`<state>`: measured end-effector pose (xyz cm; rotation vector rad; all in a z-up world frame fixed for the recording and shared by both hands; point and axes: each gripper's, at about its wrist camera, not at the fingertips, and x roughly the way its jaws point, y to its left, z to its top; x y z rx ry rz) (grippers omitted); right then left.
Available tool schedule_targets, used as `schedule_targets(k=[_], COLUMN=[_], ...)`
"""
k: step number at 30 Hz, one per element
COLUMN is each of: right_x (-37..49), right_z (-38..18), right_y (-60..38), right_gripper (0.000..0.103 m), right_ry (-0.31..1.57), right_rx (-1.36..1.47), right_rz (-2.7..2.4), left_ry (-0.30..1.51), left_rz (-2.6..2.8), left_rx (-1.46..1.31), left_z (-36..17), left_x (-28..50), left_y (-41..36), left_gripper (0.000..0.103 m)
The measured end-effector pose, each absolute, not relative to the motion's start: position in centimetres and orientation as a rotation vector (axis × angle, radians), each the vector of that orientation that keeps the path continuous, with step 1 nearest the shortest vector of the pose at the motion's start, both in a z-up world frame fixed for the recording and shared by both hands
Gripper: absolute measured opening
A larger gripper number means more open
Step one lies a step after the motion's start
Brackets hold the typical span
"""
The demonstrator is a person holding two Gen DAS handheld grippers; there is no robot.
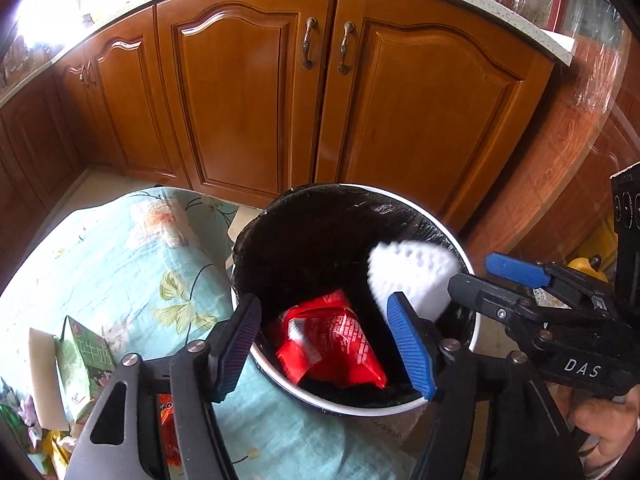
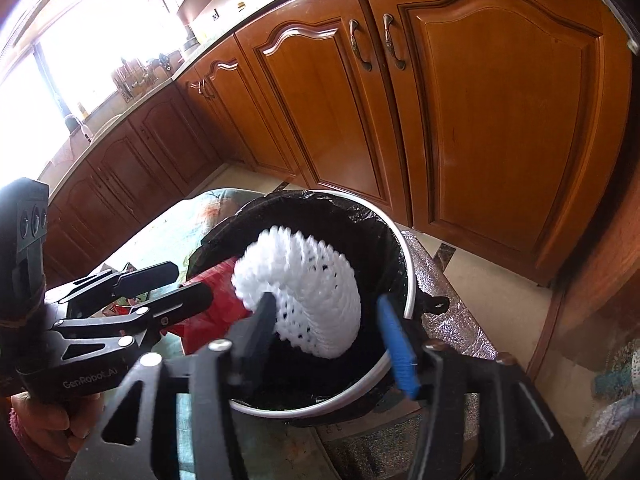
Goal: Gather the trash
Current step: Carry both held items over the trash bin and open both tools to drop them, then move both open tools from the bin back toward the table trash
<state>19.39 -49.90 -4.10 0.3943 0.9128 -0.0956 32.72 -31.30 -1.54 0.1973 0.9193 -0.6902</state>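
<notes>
Hovering over one bin (image 1: 472,332): two grippers, jaws apart, one red wrapper (image 1: 332,340), one white foam net (image 2: 304,292) loose.

Left gripper (image 1: 326,344): black linkage arms, silver round screws showing at the pivots, ribbed pads, one blue, one wearing dark. White "GenRobot.AI" lettering is showing on its body beside the bin (image 2: 404,276). Right gripper (image 2: 326,334): same black frame, blue ribbed pad, silver screws, white "DAS" lettering on the side. A pinkish knitted sleeve cuff (image 2: 20,432) is showing below the left gripper's handle.
</notes>
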Motion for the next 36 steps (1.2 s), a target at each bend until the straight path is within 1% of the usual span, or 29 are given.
schedule_targets(k=[1,2,6,10,14,24,28,36], right_x=[19.2,18.9,17.7,15.7,13.8,10.9,10.8,12.6], right_z=[-4.0,-3.8,-3.6,-3.0,-2.8,-3.4,-3.7,-3.4], right_y=[-50.0,-50.1,-50.4,-49.8,-48.3,-42.9,-40.6,-36.8], right_gripper=[0.075,0.075,0.075,0.083,0.09,0.09,0.09,0.09], right_ry=[0.903,0.891,0.866,0.818,0.779,0.77,0.794,0.816], right_rx=[0.403,0.415,0.453,0.469,0.484,0.547,0.54,0.492], right_rz=[-0.098,-0.095,-0.104,-0.12,-0.138,-0.057,-0.002,0.094], left_ry=[0.914,0.913,0.892,0.852,0.843,0.811,0.805,0.81], left_rz=[-0.695,-0.693,-0.683,-0.643,-0.595,-0.499,-0.464,-0.419], left_rx=[0.188,0.182,0.147,0.104,0.059,0.035,0.003,-0.01], left_z=[-1.5,-1.6,-0.8,-1.1,-1.7,-0.6,-0.1,-0.2], left_x=[32.4,32.1,29.6,26.8,24.0,17.5,16.5,17.5], left_y=[-31.2,-31.0,-28.5,-25.1,-21.6,-14.6,-11.9,-8.7], left_gripper=[0.071,0.073,0.073,0.077,0.077,0.077,0.077,0.077])
